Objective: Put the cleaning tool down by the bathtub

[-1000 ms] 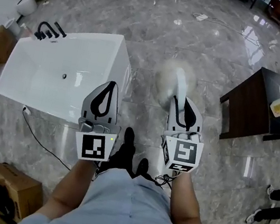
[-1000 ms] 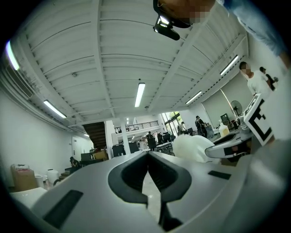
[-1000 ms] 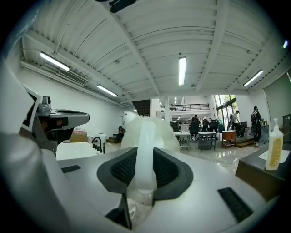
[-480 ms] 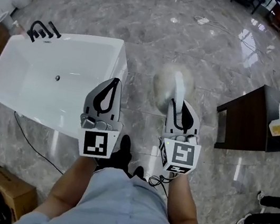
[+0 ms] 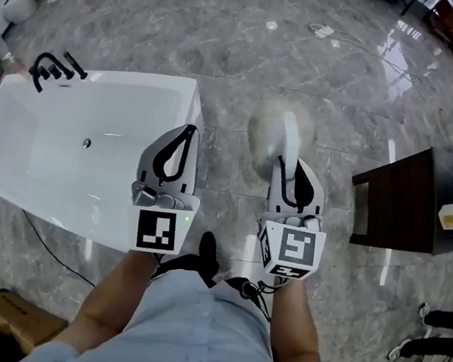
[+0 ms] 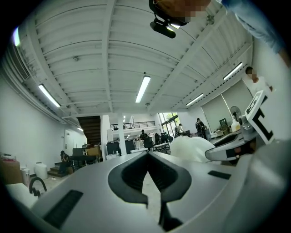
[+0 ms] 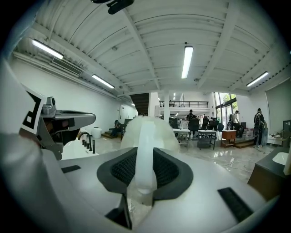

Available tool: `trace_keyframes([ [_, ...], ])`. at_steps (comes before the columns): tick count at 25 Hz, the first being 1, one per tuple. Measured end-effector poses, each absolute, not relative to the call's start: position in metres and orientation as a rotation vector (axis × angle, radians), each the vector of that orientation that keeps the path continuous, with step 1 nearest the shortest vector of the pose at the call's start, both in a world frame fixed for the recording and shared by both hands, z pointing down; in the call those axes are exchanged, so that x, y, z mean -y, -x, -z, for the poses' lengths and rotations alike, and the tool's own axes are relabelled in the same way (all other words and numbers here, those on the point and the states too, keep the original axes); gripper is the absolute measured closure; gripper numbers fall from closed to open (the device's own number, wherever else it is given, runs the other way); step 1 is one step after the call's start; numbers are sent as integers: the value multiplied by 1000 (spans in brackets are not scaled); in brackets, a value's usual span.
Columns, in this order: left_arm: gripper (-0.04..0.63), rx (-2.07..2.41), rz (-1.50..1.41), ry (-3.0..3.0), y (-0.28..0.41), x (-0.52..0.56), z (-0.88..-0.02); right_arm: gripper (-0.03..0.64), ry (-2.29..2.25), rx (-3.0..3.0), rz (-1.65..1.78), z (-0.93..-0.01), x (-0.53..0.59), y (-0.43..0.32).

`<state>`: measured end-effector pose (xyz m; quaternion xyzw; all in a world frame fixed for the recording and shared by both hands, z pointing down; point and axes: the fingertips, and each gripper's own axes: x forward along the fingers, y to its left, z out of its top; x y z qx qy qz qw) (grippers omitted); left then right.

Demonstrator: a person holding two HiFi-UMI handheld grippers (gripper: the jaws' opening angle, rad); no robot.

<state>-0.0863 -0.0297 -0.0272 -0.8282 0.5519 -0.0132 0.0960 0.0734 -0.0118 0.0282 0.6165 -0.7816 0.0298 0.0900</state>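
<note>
Finishes noted.
Polished, veined stone made up the floor [image 5: 234,38]; bathtub [image 5: 140,79] was glossy, smooth; cleaning tool [image 5: 272,128] had fluffy head, smooth plastic handle.

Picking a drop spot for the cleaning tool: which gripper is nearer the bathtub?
Left. The left gripper sits at the bathtub edge; the right gripper, shut on the cleaning tool, is over the floor beside it.

We see a glossy white bathtub [image 5: 86,142] with a black faucet [image 5: 51,69] on a grey, pale-veined marble floor [image 5: 234,38]. The cleaning tool [image 5: 280,132] is milky white. The left gripper [image 5: 185,132] and right gripper [image 5: 292,168] are pale grey with black-lined jaws and black-and-white square markers. The table [image 5: 405,199] is dark brown.
</note>
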Motion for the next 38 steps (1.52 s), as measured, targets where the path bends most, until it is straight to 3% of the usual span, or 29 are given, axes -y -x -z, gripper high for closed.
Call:
trace_keyframes([
  [21,580,-1592,67,2497,72,89,13,514,-1816,2303,-154,-46,65,-73],
  [38,580,-1608,232,2573,56,140,-78,514,-1719,2256,-349,-135,111,-80],
])
